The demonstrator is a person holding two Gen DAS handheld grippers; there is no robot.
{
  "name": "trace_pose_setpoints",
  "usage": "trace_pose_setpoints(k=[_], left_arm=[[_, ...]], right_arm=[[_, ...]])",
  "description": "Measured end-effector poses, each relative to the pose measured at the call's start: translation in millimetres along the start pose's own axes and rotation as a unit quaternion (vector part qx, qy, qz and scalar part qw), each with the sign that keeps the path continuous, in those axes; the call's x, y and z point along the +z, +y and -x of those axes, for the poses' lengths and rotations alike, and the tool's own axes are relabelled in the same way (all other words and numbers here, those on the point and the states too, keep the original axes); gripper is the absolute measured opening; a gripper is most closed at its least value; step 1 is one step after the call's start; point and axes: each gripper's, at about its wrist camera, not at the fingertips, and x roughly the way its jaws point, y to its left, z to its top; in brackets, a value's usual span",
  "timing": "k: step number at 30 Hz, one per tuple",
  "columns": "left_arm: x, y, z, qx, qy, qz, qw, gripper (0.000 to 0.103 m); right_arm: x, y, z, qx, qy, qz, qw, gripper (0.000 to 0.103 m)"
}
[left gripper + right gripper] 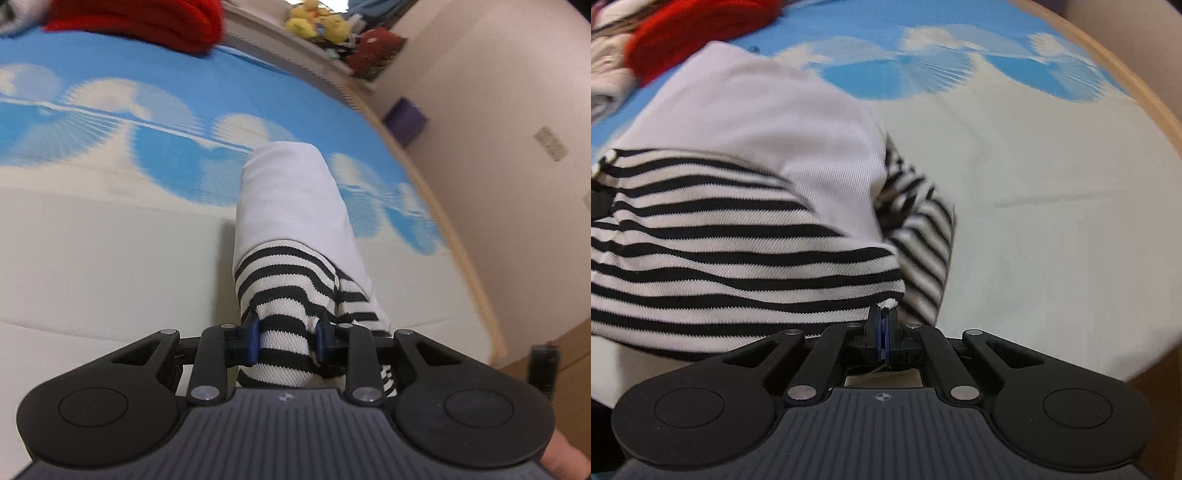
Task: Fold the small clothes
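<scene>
A small black-and-white striped garment with a plain white part [291,206] lies on the bed. In the left wrist view my left gripper [287,338] is shut on a bunched striped part of it, with cloth filling the gap between the blue pads. In the right wrist view the same garment [738,206] spreads to the left. My right gripper [883,328] is shut on its striped corner, pads pressed together with a bit of white hem poking out above them.
The bed sheet [110,122] is blue with white clouds, white nearer me. A red knit garment [147,18] lies at the far end and shows in the right wrist view [694,33]. Plush toys [317,22] sit on a ledge. The bed's wooden edge [1137,88] runs on the right.
</scene>
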Motion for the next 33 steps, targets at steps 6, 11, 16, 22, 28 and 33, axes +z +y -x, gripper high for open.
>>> trace_pose_setpoints(k=[6,11,16,22,28,33], left_arm=[[-2.5,59.7,43.4,0.106,0.010,0.027,0.9940,0.047],[-21.5,59.2,51.8,0.079,0.010,0.001,0.9968,0.047],[-49.3,51.2,21.6,0.115,0.095,-0.028,0.9884,0.048],[-61.6,58.1,4.0,0.172,0.133,-0.032,0.9756,0.065],[-58.9,64.5,29.5,0.165,0.085,-0.012,0.9825,0.065],[-47.0,68.7,45.7,0.158,0.047,0.005,0.9863,0.065]], right_arm=[[-4.7,64.7,2.5,0.051,-0.012,0.080,0.995,0.000],[-11.0,63.3,3.0,0.006,0.004,0.093,0.996,0.000],[-15.9,29.3,10.0,-0.004,0.010,0.020,1.000,0.000],[-5.0,34.0,35.4,0.110,-0.069,-0.030,0.991,0.047],[-5.4,61.7,11.8,0.113,-0.037,-0.026,0.993,0.071],[-22.2,77.4,-1.8,0.115,0.002,0.054,0.992,0.001]])
